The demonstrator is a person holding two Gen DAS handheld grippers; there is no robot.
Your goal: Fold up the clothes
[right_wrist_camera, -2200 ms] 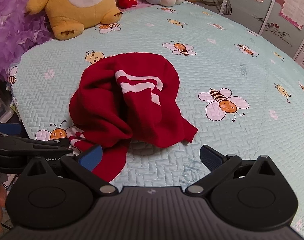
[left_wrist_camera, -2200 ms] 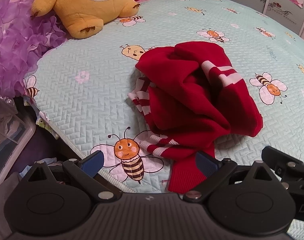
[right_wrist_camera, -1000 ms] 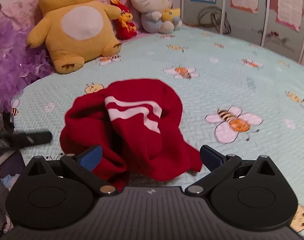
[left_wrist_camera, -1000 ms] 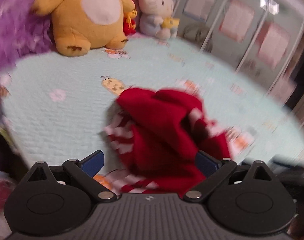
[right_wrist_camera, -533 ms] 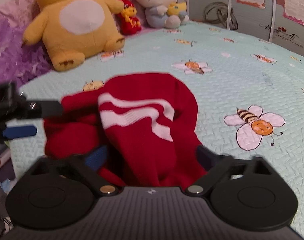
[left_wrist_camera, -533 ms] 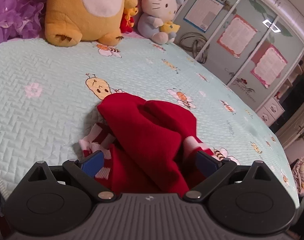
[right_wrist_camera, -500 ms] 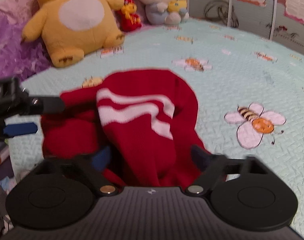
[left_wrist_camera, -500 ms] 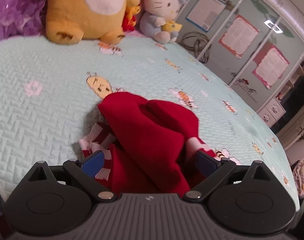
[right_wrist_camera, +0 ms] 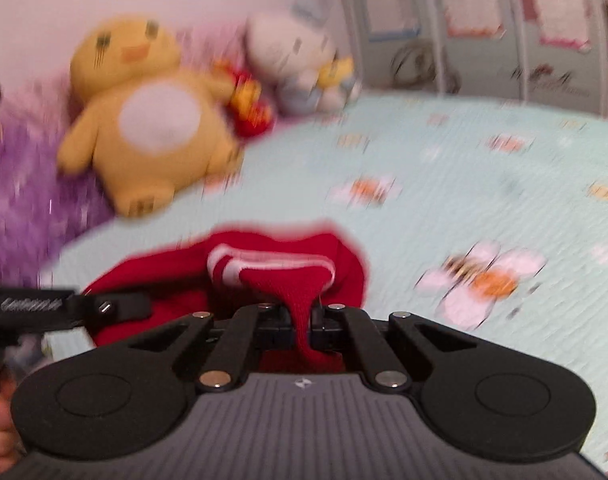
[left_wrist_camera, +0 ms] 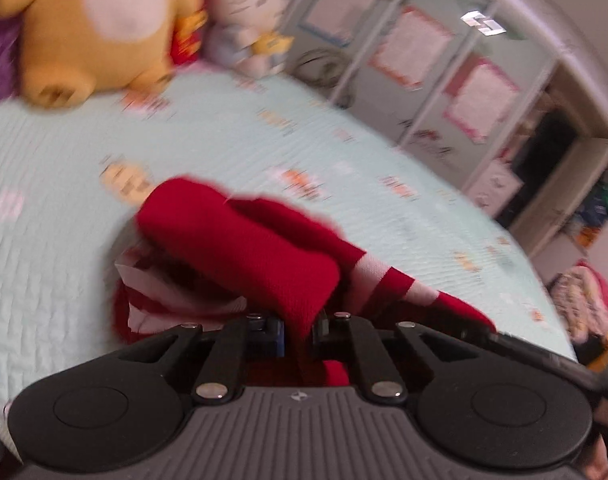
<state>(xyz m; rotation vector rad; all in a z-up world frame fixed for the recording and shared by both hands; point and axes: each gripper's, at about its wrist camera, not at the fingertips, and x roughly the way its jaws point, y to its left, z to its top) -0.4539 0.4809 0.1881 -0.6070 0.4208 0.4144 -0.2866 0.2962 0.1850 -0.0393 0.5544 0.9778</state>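
Right gripper (right_wrist_camera: 301,330) jaws just closed, pinching red striped garment (right_wrist_camera: 287,256), bee-print quilt (right_wrist_camera: 444,168), blurred plush toys apparently behind.

Matte black left gripper (left_wrist_camera: 299,334) and right gripper (right_wrist_camera: 301,330): ribbed grey centre plate with small white logo, round black discs either side of plate, silver screws on linkage bars, blue pads (left_wrist_camera: 279,336) at fingertips.
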